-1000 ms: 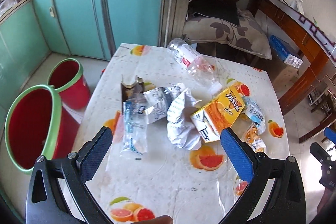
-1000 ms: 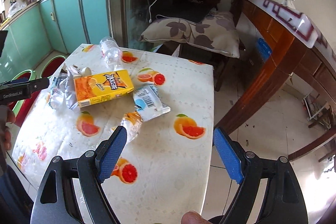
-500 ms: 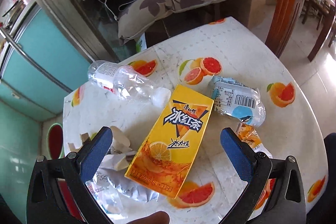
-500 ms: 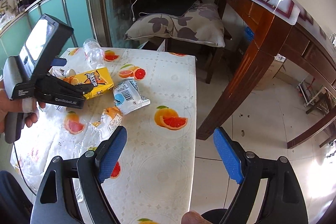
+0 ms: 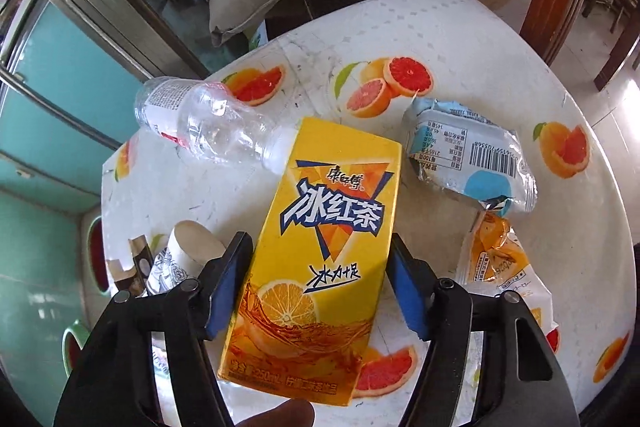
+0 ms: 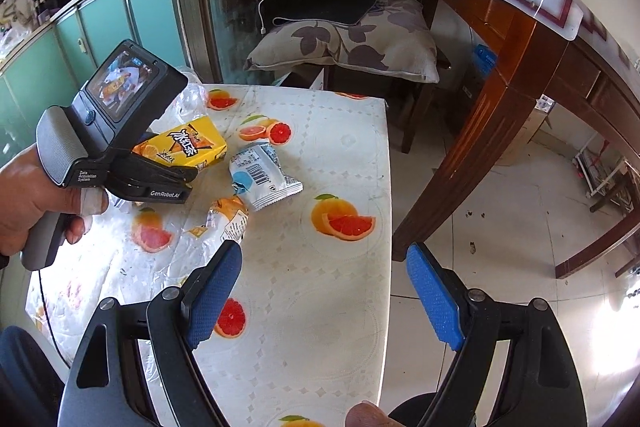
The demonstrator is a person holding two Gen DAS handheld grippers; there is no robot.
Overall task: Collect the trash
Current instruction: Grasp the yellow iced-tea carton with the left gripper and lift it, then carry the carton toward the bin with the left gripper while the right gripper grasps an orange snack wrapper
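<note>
My left gripper [image 5: 320, 279] is shut on a yellow iced-tea carton [image 5: 320, 247], its blue pads pressed on both long sides, at the table. The carton [image 6: 188, 147] and left gripper [image 6: 176, 171] also show in the right wrist view. An empty clear bottle [image 5: 208, 125] lies just beyond the carton. A pale blue snack wrapper [image 5: 468, 159] and an orange-printed wrapper [image 5: 496, 267] lie to its right. A paper cup [image 5: 192, 247] and crumpled wrappers lie to its left. My right gripper [image 6: 324, 291] is open and empty above the table's near right part.
The table [image 6: 320, 267] has a white cloth printed with oranges. Red bins with green rims [image 5: 96, 255] stand on the floor left of it. A chair with a cushion [image 6: 348, 43] stands behind it. A wooden desk [image 6: 520, 75] is to the right.
My left gripper has moved down onto the carton and closed on its sides. My right gripper has stayed open and shifted slightly.
</note>
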